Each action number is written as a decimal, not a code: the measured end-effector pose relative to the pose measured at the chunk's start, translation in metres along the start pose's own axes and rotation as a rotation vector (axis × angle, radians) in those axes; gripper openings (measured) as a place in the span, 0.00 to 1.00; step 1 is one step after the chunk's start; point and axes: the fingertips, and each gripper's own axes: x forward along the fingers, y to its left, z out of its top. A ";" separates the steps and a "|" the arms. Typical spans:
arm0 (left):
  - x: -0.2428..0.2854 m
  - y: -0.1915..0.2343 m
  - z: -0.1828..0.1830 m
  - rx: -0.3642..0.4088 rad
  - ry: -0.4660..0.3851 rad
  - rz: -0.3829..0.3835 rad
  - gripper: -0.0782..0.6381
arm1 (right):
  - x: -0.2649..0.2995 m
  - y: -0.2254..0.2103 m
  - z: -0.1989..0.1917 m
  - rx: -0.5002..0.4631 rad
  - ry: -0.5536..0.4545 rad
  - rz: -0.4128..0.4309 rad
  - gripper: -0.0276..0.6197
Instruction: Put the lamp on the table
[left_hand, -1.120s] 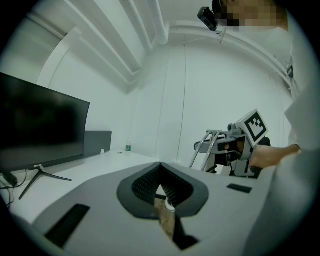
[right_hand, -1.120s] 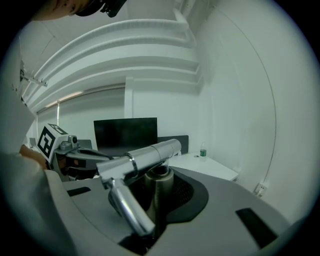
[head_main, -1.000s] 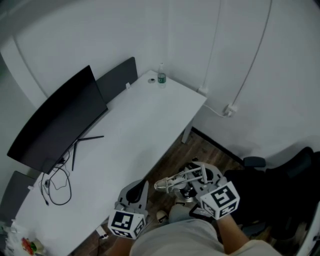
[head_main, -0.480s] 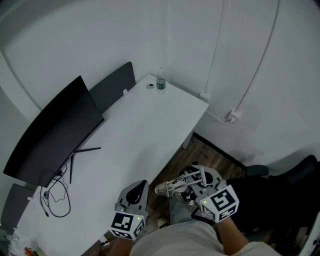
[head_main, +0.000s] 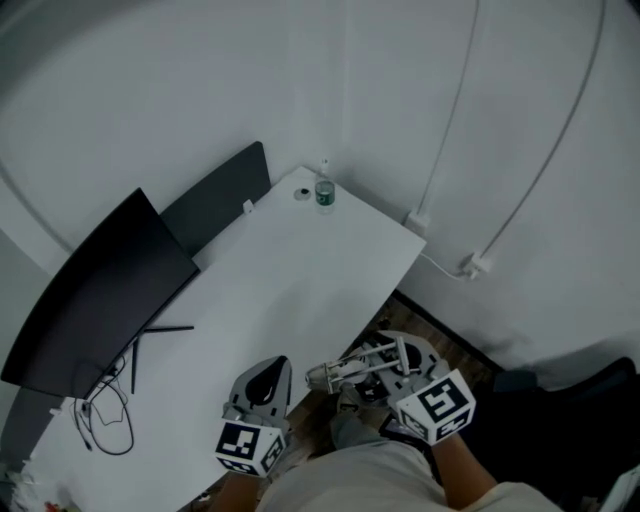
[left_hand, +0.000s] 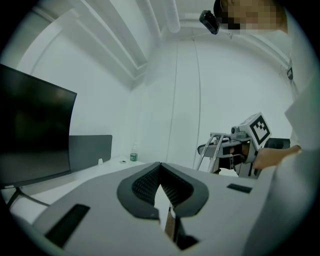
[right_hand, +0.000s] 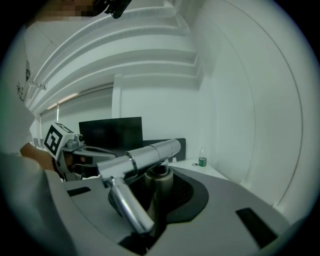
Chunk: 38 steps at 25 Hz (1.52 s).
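The lamp (head_main: 362, 364), a silver metal desk lamp with a tubular head and thin arms, hangs beside the white table's (head_main: 300, 270) near long edge. My right gripper (head_main: 386, 376) is shut on it. In the right gripper view the lamp's stem (right_hand: 158, 186) stands between the jaws and the lamp's tube head (right_hand: 145, 154) crosses above them. My left gripper (head_main: 266, 372) is at the table's edge, left of the lamp, its pads (left_hand: 150, 181) meeting at the tips with nothing held. From the left gripper view the lamp (left_hand: 216, 146) shows at the right.
A black monitor (head_main: 95, 290) stands on the table's left side, with cables (head_main: 100, 425) by its foot. A dark panel (head_main: 215, 190) sits behind it. A small bottle (head_main: 324, 192) stands at the far corner. Cords and a socket (head_main: 472, 266) hang on the wall. Wooden floor (head_main: 440, 345) lies below.
Both grippers and the lamp have travelled together along the table's edge toward its far end. The dark chair at the right has mostly slipped out of view. Grips look unchanged.
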 end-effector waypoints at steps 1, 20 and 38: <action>0.010 0.003 0.003 -0.001 -0.003 0.007 0.11 | 0.006 -0.008 0.004 -0.005 -0.005 0.011 0.15; 0.115 0.042 0.032 -0.013 -0.020 0.113 0.11 | 0.079 -0.097 0.034 -0.037 -0.005 0.106 0.15; 0.129 0.106 0.040 -0.033 0.043 0.124 0.11 | 0.148 -0.109 0.053 -0.004 0.012 0.060 0.15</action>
